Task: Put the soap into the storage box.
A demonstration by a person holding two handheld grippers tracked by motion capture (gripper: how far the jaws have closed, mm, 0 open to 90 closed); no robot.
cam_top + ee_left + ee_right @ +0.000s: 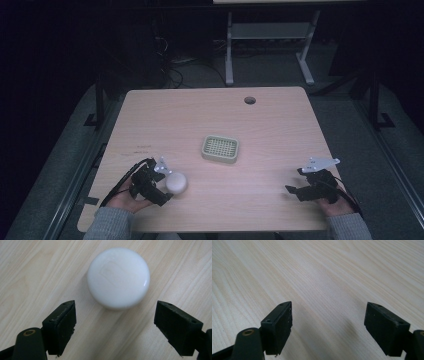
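Note:
A round white soap bar (176, 183) lies on the wooden table near its front left. My left gripper (161, 189) is right beside it, open. In the left gripper view the soap bar (118, 277) sits just beyond the two black jaws, apart from both, and the left gripper (115, 322) holds nothing. A pale green soap dish (220, 149) with a slotted grid top stands at the table's middle. My right gripper (296, 190) rests open near the front right. In the right gripper view the right gripper (328, 322) has bare wood between its jaws.
The table (210, 115) has a round cable hole (250, 100) near its far edge. Beyond the table stand the white legs of another desk (229, 50) on a dark floor. Cables trail from both grippers toward the person's hands at the front edge.

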